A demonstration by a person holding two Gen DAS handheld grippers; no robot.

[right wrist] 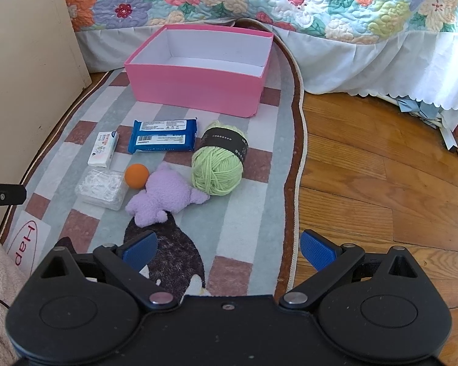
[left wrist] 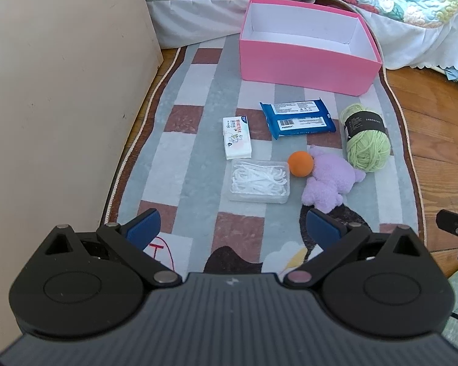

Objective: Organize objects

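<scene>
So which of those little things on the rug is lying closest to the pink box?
The blue wipes packet, which lies just in front of the pink box. The yarn, white tissue pack, ball, plush toy and clear case all lie farther back.

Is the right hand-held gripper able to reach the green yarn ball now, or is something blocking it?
Probably yes. The right hand-held gripper is open and empty, and the green yarn ball lies ahead on the rug with nothing on top; only the purple plush toy touches its side.
</scene>
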